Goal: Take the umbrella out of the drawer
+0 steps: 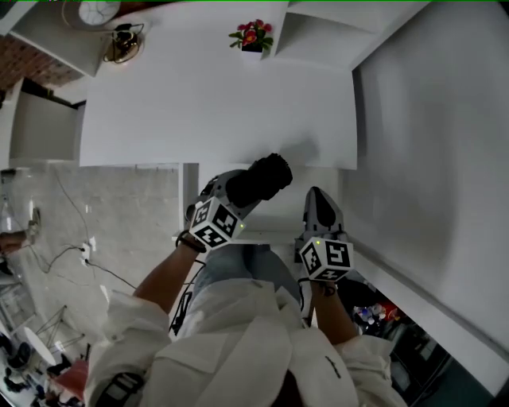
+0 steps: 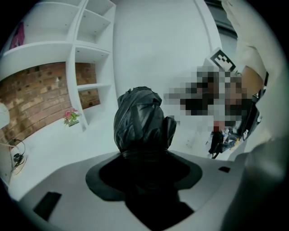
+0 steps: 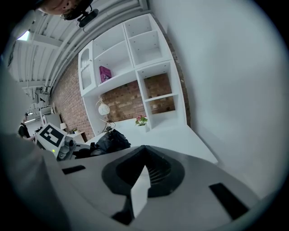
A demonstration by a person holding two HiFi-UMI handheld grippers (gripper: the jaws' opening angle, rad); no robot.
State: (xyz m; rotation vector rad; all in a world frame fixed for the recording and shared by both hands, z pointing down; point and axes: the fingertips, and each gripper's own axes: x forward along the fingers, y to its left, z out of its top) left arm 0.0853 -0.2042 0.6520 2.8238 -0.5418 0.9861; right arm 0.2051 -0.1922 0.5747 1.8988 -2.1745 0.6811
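Note:
A black folded umbrella (image 1: 261, 179) sticks up and forward out of my left gripper (image 1: 238, 197), which is shut on its lower end above the near edge of the white table (image 1: 215, 103). In the left gripper view the crinkled black umbrella (image 2: 142, 119) fills the space between the jaws of the left gripper (image 2: 144, 158). My right gripper (image 1: 316, 195) hangs beside it on the right, apart from the umbrella, shut with nothing in it. The right gripper view shows the right gripper (image 3: 143, 151) with its tips together, and the umbrella (image 3: 110, 140) off to the left. No drawer shows clearly.
A small pot of pink flowers (image 1: 252, 37) stands at the table's far edge, next to a clock (image 1: 99, 9) and a wire object (image 1: 123, 44). White shelves (image 3: 135, 58) back onto a brick wall. A white wall (image 1: 437, 143) runs along the right. Cables (image 1: 79, 254) lie on the floor at the left.

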